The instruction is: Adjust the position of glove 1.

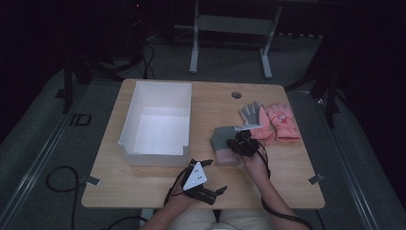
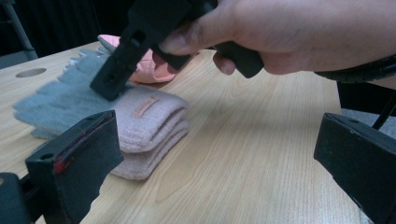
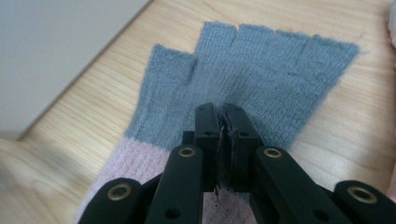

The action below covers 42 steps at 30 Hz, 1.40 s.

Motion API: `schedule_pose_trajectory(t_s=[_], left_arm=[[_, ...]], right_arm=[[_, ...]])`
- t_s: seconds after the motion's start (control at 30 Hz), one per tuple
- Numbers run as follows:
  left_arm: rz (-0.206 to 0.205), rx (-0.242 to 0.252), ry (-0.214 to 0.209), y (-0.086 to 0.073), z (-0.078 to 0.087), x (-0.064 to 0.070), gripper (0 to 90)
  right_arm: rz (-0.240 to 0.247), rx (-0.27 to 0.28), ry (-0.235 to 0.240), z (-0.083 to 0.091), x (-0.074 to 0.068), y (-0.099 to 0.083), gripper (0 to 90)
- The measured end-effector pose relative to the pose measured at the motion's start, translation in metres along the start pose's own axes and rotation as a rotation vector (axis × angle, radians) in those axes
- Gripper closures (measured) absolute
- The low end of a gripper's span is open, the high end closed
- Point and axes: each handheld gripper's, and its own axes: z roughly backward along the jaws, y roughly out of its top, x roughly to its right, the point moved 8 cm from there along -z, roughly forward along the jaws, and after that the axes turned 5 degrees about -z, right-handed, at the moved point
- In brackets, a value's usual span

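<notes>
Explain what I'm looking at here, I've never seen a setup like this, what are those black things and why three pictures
A person sits at a wooden table and holds a hand tool in each hand. Each tool is a gripper with two black fingers that pinch like tongs.

The high view looks down from above. The other two pictures come from small cameras riding on the grippers, looking along their fingers.

On the table stand a white box, a grey fingerless glove with a pink cuff, and farther right a grey glove and pink gloves.

The right gripper has its fingers closed and pressed down on the grey fingerless glove; whether they pinch the knit is hard to tell. The left gripper waits near the table's front edge with its fingers wide apart, holding nothing.
</notes>
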Motion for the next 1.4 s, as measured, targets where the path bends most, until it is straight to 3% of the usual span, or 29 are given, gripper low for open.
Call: schedule_pose_trajectory(t_s=[0.2,0.53,0.77,0.83,0.9,0.97,1.1,1.2,1.23,1.3,1.33,1.4], left_arm=[[0.012,0.001,0.020,0.000,0.000,-0.002,0.2],[0.021,-0.011,0.053,0.000,-0.002,-0.004,0.2],[-0.010,-0.015,0.037,0.001,-0.004,0.000,0.1],[-0.021,-0.026,0.027,0.003,-0.007,0.001,0.1],[-0.040,-0.025,0.044,0.009,-0.007,0.001,0.2],[-0.040,0.002,0.028,0.019,-0.006,0.001,0.2],[-0.021,0.007,0.005,0.034,-0.011,-0.003,2.1],[-0.026,-0.021,-0.048,0.038,-0.021,-0.003,3.6],[-0.026,-0.021,-0.048,0.038,-0.021,-0.003,3.8],[0.000,-0.052,-0.088,0.040,-0.028,-0.003,4.0],[-0.007,-0.108,-0.070,0.039,-0.033,-0.006,4.9],[-0.007,-0.108,-0.070,0.039,-0.033,-0.006,7.4]], right_arm=[[-0.030,-0.010,0.000,-0.009,0.003,-0.006,84.7],[-0.024,-0.032,-0.002,-0.019,0.004,-0.012,79.0],[0.012,-0.049,0.033,-0.014,0.003,-0.018,76.3],[0.018,-0.043,0.046,-0.011,0.003,-0.018,71.8],[0.036,-0.034,0.048,-0.006,0.003,-0.016,65.6],[0.060,-0.015,0.037,0.002,0.004,-0.013,59.2],[0.082,0.022,0.032,0.016,0.009,-0.003,58.7],[0.106,0.044,0.022,0.025,0.016,0.007,60.5],[0.106,0.044,0.022,0.025,0.016,0.007,60.5],[0.103,0.064,0.020,0.032,0.025,0.018,60.7],[0.099,0.070,0.019,0.032,0.027,0.021,60.7],[0.091,0.072,0.021,0.033,0.029,0.023,60.7]])
